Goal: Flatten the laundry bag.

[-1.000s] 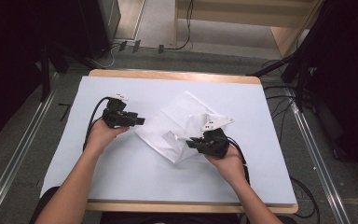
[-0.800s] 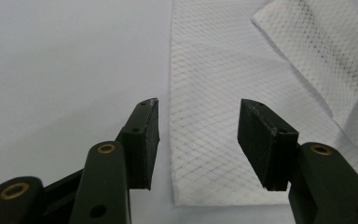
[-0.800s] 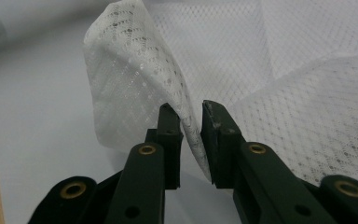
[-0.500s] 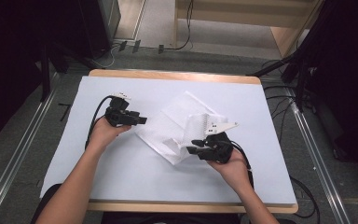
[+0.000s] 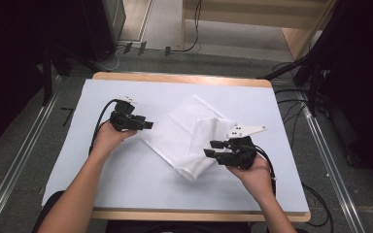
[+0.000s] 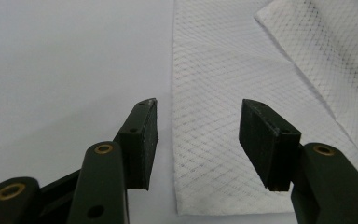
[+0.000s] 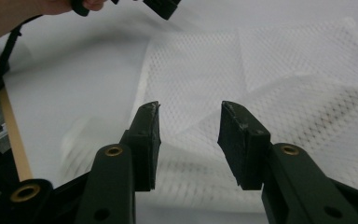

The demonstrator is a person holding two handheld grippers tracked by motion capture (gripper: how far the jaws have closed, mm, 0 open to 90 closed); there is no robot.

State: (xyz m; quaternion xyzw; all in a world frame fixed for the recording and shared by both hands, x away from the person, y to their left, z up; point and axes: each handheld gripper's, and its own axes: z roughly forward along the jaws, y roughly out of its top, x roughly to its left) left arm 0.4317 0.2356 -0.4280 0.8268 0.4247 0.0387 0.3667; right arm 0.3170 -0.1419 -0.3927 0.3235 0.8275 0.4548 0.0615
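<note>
White mesh cloth [image 5: 189, 133] lies partly folded at the middle of the pale table cover [image 5: 126, 189] in the high view, one flap turned over its right half. The left gripper [image 5: 143, 124] sits just beside the cloth's left edge; the right gripper [image 5: 214, 149] is at its lower right.

From the left gripper view, jaws gape, empty, over the cloth's edge [image 6: 214, 140].

From the right gripper view, jaws stand apart, holding nothing, above the mesh [image 7: 261, 70]. Folding looks unfinished.
</note>
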